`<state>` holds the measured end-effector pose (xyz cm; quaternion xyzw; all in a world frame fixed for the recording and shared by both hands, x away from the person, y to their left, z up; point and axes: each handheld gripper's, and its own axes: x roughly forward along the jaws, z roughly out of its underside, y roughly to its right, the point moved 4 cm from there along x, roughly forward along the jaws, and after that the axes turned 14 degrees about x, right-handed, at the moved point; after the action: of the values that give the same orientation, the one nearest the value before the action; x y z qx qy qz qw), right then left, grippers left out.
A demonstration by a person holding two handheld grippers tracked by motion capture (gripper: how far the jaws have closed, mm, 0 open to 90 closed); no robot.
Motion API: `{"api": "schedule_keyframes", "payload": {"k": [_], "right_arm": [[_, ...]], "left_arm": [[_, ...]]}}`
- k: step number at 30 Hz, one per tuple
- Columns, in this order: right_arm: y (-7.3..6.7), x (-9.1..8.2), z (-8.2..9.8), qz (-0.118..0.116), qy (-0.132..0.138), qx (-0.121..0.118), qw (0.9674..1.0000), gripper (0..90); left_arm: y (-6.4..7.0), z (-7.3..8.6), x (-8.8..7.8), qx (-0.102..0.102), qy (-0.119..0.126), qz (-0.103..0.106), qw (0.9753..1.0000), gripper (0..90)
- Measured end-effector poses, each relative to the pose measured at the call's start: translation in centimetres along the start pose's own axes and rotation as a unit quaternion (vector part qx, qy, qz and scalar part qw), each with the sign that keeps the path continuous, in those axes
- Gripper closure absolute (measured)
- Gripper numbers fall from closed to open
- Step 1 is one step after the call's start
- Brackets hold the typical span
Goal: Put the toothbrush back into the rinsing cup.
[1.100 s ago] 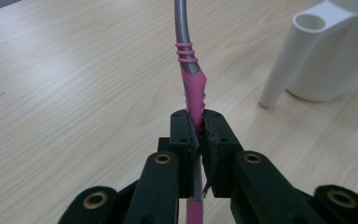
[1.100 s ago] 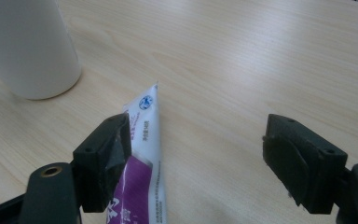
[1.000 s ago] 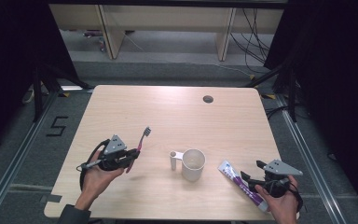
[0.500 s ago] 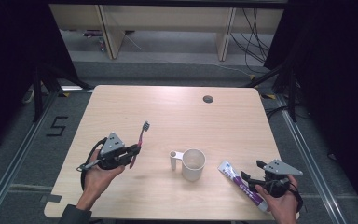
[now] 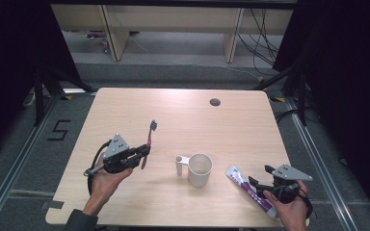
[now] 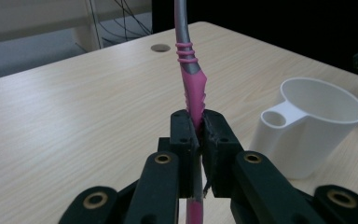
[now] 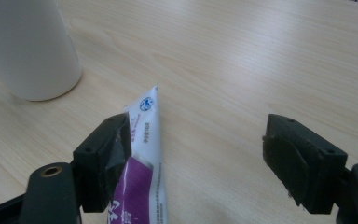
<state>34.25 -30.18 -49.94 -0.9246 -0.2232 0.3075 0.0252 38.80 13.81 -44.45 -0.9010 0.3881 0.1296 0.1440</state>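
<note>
My left gripper (image 5: pixel 143 154) (image 6: pixel 199 122) is shut on the pink handle of a toothbrush (image 5: pixel 150 137) (image 6: pixel 189 70), held above the left part of the table with its bristle head pointing toward the far edge. A white mug (image 5: pixel 200 170) (image 6: pixel 314 133) stands upright to its right, handle toward the left gripper. A white-and-purple toothpaste tube (image 5: pixel 246 189) (image 7: pixel 145 154) lies flat near the front right edge. My right gripper (image 5: pixel 260 175) (image 7: pixel 198 149) stands open low over the tube's end. The tube lies beside the left jaw in the right gripper view, and the pads do not press on it.
The wooden table (image 5: pixel 183 120) has a round cable hole (image 5: pixel 215 102) (image 6: pixel 160 47) near its far right. The mug's side (image 7: pixel 25 51) is close ahead of the right gripper. Dark frame posts and cables stand past the table's far side.
The left gripper has drifted slightly toward the far side, and the toothbrush has swung to point more toward the far edge. The right gripper, mug and tube have not moved.
</note>
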Motion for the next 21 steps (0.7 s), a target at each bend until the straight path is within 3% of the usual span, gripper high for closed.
{"api": "schedule_keyframes", "payload": {"k": [6,21], "right_arm": [[0.1,0.0,0.0,0.001,0.002,-0.003,1.0000,24.6],[0.1,0.0,-0.1,0.000,0.002,-0.003,1.0000,24.6]], "left_arm": [[0.5,-1.2,0.5,0.002,0.040,0.011,0.9991,82.8],[1.8,-3.0,2.0,0.007,0.084,0.024,0.9962,82.8]]}}
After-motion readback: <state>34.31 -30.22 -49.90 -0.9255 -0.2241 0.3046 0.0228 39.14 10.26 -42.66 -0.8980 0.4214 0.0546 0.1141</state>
